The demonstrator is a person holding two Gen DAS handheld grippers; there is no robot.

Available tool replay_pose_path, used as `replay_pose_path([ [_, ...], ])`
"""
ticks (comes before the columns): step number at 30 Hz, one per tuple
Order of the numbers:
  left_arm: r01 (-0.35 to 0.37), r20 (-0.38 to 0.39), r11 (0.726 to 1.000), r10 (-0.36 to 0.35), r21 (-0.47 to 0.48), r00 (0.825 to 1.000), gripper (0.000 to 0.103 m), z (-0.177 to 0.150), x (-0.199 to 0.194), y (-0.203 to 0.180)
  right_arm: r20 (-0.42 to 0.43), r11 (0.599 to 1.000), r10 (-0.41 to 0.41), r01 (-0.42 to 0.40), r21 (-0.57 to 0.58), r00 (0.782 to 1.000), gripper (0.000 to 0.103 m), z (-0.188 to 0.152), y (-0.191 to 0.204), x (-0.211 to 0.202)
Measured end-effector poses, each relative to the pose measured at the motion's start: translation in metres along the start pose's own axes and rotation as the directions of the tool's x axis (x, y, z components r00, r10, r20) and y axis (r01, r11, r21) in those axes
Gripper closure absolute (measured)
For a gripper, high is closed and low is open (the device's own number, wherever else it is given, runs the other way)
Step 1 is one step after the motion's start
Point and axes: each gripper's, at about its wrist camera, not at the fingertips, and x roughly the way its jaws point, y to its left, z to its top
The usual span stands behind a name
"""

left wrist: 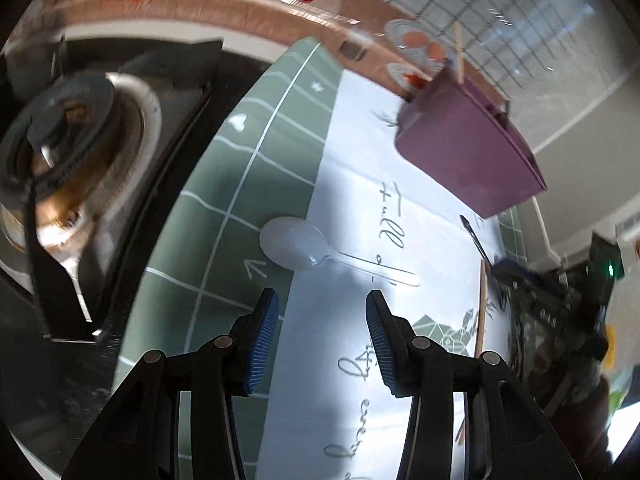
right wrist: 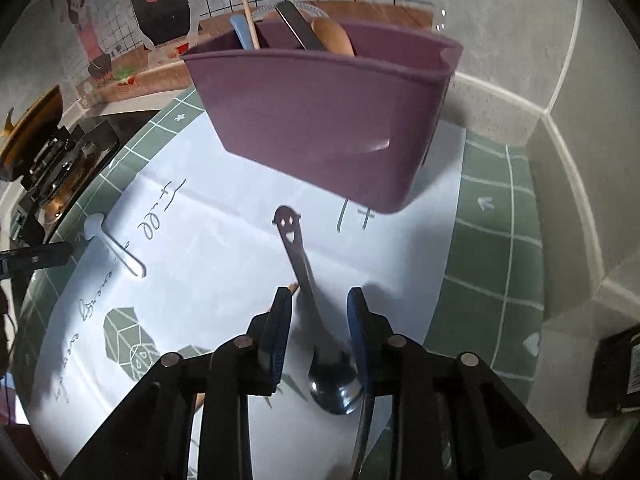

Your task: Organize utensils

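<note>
Now your right gripper [right wrist: 318, 300] straddles the steel spoon [right wrist: 316, 320] before the purple caddy [right wrist: 320, 128], unclenched; left gripper [left wrist: 322, 300] gapes over the white spoon [left wrist: 296, 246].

bright glare on mat [left wrist: 360, 208], blurred stove [left wrist: 76, 148], fisheye-warped dark edges

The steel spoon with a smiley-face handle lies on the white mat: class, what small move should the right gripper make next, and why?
Probably lower a little and close. The right gripper stands open astride the steel spoon with the smiley-face handle, its pads apart from the metal, and the spoon lies flat on the white mat, outside the purple plastic utensil holder.
</note>
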Motion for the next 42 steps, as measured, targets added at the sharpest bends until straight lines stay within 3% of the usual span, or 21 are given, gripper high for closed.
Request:
replay_pose_path([
  [6,-0.061,0.019,0.997,0.062,-0.046,0.998,0.057,0.020,0.019,-0.015,0.002,0.997,0.046,-0.046,0.061,0.999,0.077,-0.023,-0.006,-0.011],
  [10,-0.144,0.046,0.990,0.143,0.009,0.989,0.057,0.039,0.037,-0.041,-0.005,0.994,0.070,-0.069,0.081,0.998,0.076,-0.038,0.000,-0.020],
  [15,-0.178,0.040,0.974,0.174,0.137,0.984,0.057,0.046,0.063,-0.085,0.004,0.993,0.062,-0.062,0.101,0.998,0.075,-0.057,0.007,-0.030],
  [20,-0.181,0.029,0.928,0.181,0.325,0.983,0.057,0.030,0.083,-0.133,0.023,0.988,0.055,-0.058,0.143,0.998,0.075,-0.073,0.001,-0.041],
  [25,-0.208,0.052,0.854,0.209,0.476,0.977,0.057,0.009,0.092,-0.161,0.031,0.985,0.038,-0.043,0.166,0.999,0.075,-0.082,-0.002,-0.047],
  [33,-0.254,0.102,0.776,0.240,0.578,0.965,0.057,-0.012,0.076,-0.146,0.032,0.987,0.017,-0.022,0.161,0.999,0.071,-0.087,0.000,-0.049],
  [35,-0.247,0.095,0.787,0.235,0.565,0.967,0.057,-0.014,0.069,-0.135,0.033,0.987,0.017,-0.022,0.159,0.999,0.065,-0.087,0.002,-0.049],
  [39,-0.235,0.087,0.839,0.221,0.490,0.971,0.057,-0.008,0.052,-0.105,0.042,0.986,0.026,-0.033,0.164,0.999,0.055,-0.089,0.006,-0.049],
  [42,-0.171,0.049,0.910,0.165,0.377,0.985,0.057,0.003,0.041,-0.081,0.050,0.986,0.029,-0.037,0.161,0.998,0.046,-0.089,0.010,-0.048],
])
